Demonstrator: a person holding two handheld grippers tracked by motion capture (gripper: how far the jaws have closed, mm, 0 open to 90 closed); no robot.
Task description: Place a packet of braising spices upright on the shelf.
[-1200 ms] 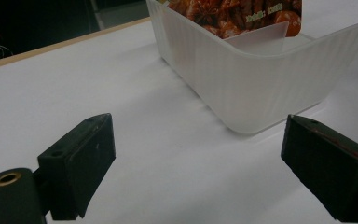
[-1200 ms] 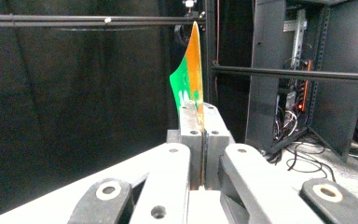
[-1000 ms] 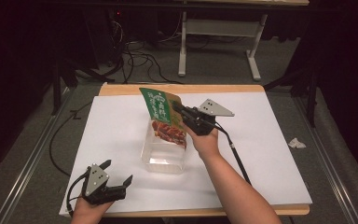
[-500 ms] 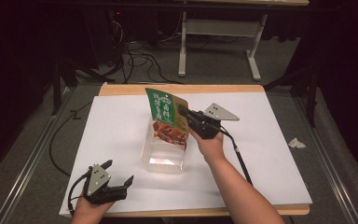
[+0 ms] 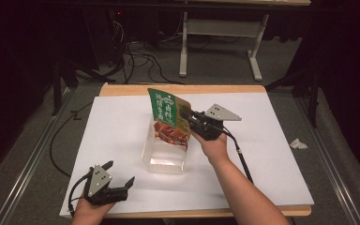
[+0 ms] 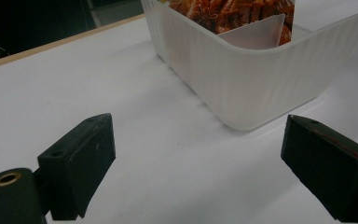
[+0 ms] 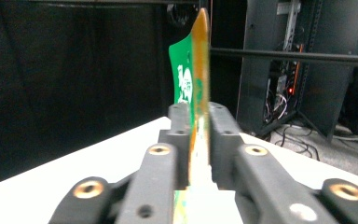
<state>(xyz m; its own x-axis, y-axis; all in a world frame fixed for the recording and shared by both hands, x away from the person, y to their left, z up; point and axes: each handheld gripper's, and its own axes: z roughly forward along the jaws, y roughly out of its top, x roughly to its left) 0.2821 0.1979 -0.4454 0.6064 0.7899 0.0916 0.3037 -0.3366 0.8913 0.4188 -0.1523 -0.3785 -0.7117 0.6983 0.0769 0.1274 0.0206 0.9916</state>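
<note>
A green food pouch (image 5: 168, 117) with a red picture stands tilted, its lower end inside a clear plastic container (image 5: 164, 157) in the middle of the white sheet. My right gripper (image 5: 183, 114) holds the pouch's right edge from the side. In the right gripper view the pouch (image 7: 186, 79) is edge-on between the jaws of that gripper (image 7: 198, 121). The jaws have just been opening, but the pads still lie against it. My left gripper (image 5: 119, 173) rests open at the near left. Its own view has the left gripper (image 6: 198, 158) in front of the container (image 6: 261, 88).
A white sheet (image 5: 281, 117) covers the wooden table. A crumpled scrap of paper (image 5: 298, 144) lies at the right edge. The right gripper's cable (image 5: 241, 159) trails toward the near edge. A table frame (image 5: 220, 33) and cables stand on the floor beyond.
The right hand has carried the pouch slightly right and down, so its lower end sits deeper in the container. The left gripper has stayed put.
</note>
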